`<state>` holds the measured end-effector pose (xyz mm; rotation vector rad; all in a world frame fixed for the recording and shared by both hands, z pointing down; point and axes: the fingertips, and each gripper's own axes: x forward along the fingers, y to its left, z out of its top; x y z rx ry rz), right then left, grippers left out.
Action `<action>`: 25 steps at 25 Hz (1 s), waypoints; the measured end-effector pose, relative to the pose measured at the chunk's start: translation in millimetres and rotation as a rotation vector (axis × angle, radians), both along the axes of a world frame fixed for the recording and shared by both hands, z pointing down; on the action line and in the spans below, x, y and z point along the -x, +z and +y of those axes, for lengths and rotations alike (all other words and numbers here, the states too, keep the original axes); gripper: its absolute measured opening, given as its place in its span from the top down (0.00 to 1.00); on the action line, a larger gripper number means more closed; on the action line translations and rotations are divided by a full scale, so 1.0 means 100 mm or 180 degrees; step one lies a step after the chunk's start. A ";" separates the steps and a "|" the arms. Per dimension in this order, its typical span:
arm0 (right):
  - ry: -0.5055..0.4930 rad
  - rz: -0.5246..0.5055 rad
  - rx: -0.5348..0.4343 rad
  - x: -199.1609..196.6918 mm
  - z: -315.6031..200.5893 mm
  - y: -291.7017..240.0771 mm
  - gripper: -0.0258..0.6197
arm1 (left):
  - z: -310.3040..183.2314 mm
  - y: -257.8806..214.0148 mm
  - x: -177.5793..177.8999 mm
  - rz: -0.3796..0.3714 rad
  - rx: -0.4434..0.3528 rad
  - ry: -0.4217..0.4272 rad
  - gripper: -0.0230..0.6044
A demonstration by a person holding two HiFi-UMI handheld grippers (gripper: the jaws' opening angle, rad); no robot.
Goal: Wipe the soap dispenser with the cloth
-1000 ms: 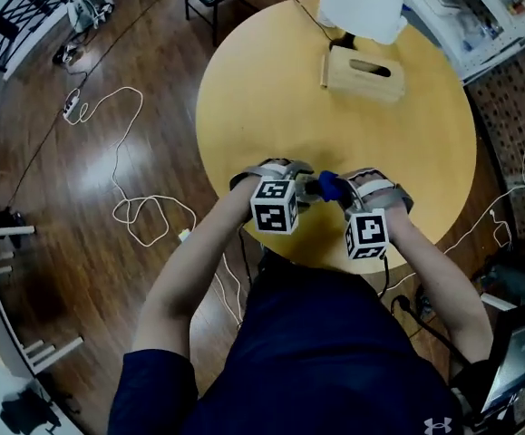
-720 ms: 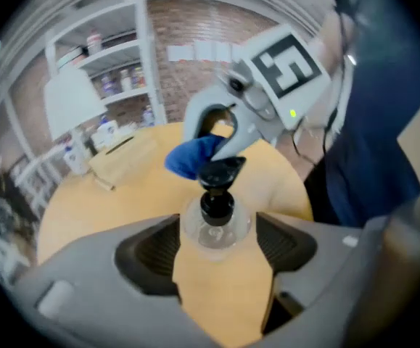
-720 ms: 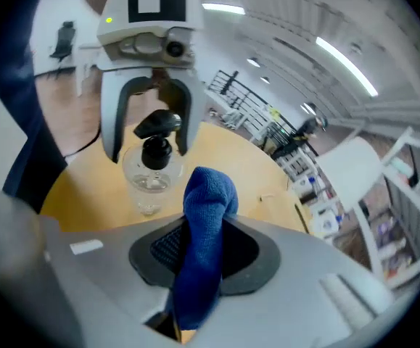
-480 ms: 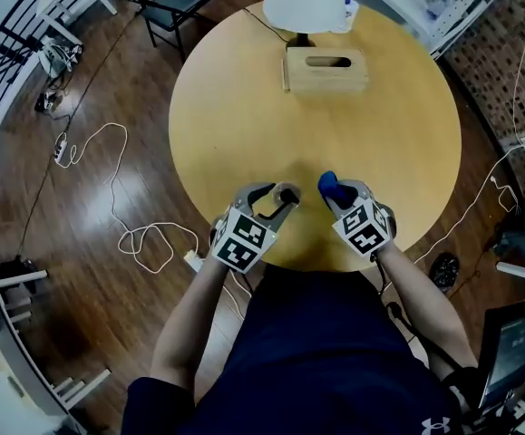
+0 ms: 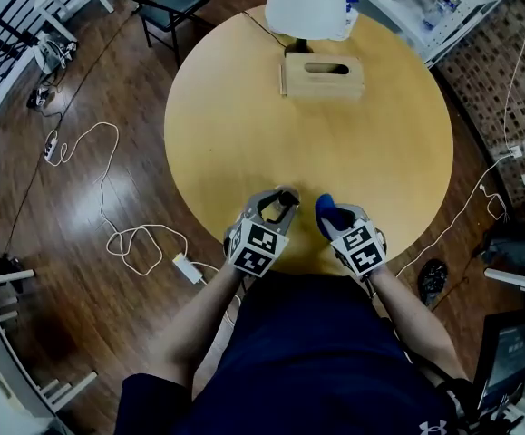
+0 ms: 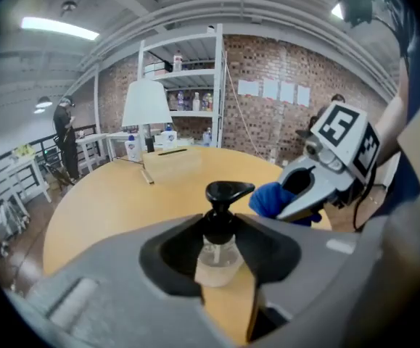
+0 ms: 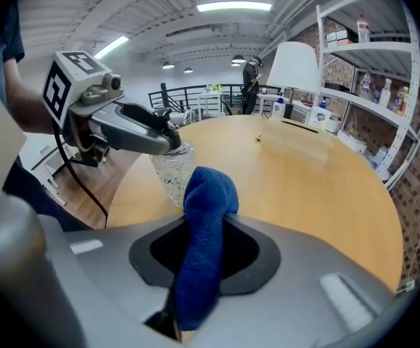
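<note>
Head view: looked steeply down from above onto the whole round table (image 5: 244, 107). Gripper views: rode low at its near edge, side by side, faced across it toward the lamp (image 6: 146, 104); shared the soap dispenser (image 6: 218, 227), close up.

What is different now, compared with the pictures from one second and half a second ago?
The left gripper has rolled, and its jaws, wide a second ago, are closing on the soap dispenser, which stands between them. The right gripper has rolled too. Unchanged: the right gripper holds the blue cloth beside the dispenser; the tissue box and lamp stand on the table.
</note>
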<state>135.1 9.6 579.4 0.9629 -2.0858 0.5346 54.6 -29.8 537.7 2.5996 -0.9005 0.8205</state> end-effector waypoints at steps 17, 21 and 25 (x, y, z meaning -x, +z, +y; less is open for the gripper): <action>0.0085 -0.0236 -0.0200 0.43 -0.13 -0.21 0.82 | -0.36 0.18 1.14 0.2409 0.1333 -0.1712 0.75; -0.0186 -0.0468 -0.0306 1.06 -0.33 -0.33 0.82 | -0.21 0.29 1.14 0.2491 0.1517 -0.1705 0.75; -0.0366 -0.0572 -0.0407 1.54 -0.44 -0.41 0.82 | -0.02 0.36 1.05 0.2481 0.1609 -0.1649 0.75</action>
